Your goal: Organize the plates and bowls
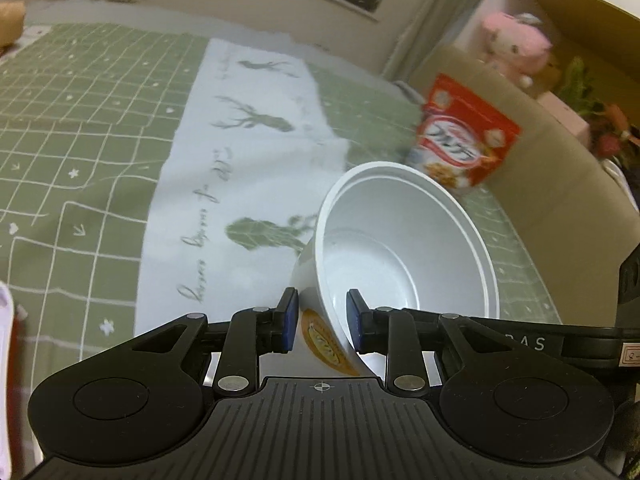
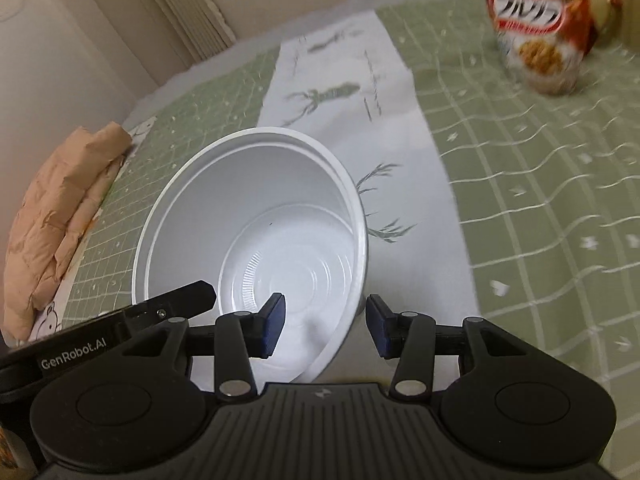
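Left gripper (image 1: 322, 320) straddling tilted bowl (image 1: 404, 240) wall, right gripper (image 2: 326, 328) likewise.

A lived-in home room; a green checked tablecloth (image 1: 100, 128) covers the table, with a white deer-print runner (image 1: 240, 152) down its middle; beyond the cloth hang pale curtains (image 2: 184, 8); beside it, a shelf holds a pink plush toy (image 1: 512, 44).
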`<state>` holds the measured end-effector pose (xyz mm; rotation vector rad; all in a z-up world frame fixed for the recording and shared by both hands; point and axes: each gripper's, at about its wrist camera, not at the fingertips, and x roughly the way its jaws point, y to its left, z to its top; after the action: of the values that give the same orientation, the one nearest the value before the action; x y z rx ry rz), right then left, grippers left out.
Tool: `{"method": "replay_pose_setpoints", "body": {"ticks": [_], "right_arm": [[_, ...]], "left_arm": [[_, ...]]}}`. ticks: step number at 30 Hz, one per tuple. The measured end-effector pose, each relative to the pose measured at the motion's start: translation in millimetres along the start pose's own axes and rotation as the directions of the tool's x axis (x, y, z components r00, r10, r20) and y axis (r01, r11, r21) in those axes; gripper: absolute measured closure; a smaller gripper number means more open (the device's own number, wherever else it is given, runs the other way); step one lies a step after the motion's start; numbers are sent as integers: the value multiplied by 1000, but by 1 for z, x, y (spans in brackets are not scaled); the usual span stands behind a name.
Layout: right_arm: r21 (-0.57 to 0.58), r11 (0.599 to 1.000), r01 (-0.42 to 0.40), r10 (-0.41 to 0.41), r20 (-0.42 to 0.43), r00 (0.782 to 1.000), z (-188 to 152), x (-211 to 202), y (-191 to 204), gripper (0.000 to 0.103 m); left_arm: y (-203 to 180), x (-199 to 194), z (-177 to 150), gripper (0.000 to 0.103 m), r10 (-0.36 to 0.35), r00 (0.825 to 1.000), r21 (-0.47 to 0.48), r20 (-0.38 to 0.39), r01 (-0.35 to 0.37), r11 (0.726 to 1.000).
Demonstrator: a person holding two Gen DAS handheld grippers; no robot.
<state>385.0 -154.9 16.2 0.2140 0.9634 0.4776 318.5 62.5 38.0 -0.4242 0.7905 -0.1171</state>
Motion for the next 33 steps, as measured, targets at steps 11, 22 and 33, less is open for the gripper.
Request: {"method": "replay_pose_setpoints", "body": {"ticks": [11, 22, 33], "right_arm": [[-11, 998, 63, -63, 4, 998, -61, -71, -16, 56], [-85, 988, 130, -123, 84, 989, -87, -76, -11, 54], [-237, 963, 127, -76, 210, 975, -69, -84, 51, 37]], "left_arm": [[-41, -31, -65, 74, -59, 995, 48, -83, 63, 997], [-24, -36, -87, 75, -30, 995, 21, -95, 32, 999], [59, -97, -88, 75, 128, 991, -144, 33, -122, 982]]}}
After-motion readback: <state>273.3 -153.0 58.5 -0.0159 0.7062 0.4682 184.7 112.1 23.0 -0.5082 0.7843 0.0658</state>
